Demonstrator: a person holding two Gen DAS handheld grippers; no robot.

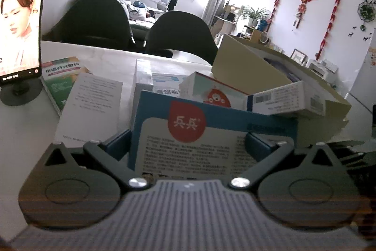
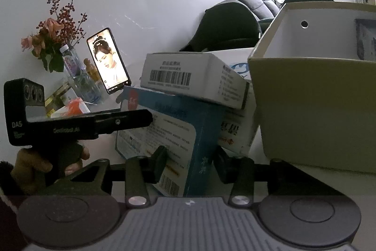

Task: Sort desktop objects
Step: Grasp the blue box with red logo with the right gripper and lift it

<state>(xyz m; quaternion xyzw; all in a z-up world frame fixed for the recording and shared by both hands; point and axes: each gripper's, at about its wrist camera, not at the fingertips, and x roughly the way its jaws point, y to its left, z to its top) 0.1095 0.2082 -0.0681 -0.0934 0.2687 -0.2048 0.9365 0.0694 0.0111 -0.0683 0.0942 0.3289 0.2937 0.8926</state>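
Far left on the worktop (image 1: 18, 124) a phone (image 1: 20, 20) stands on its stand, clear of the work. In the middle the blue box (image 1: 211, 133) stands upright with the left gripper (image 1: 195, 145) closed on its broad faces and the right gripper (image 2: 190, 161) clamped across its narrow edge. To the right waits the open carton (image 2: 317, 109); I judge the box should go there, lifted slowly so the white box (image 2: 195, 79) resting on top does not slide off.
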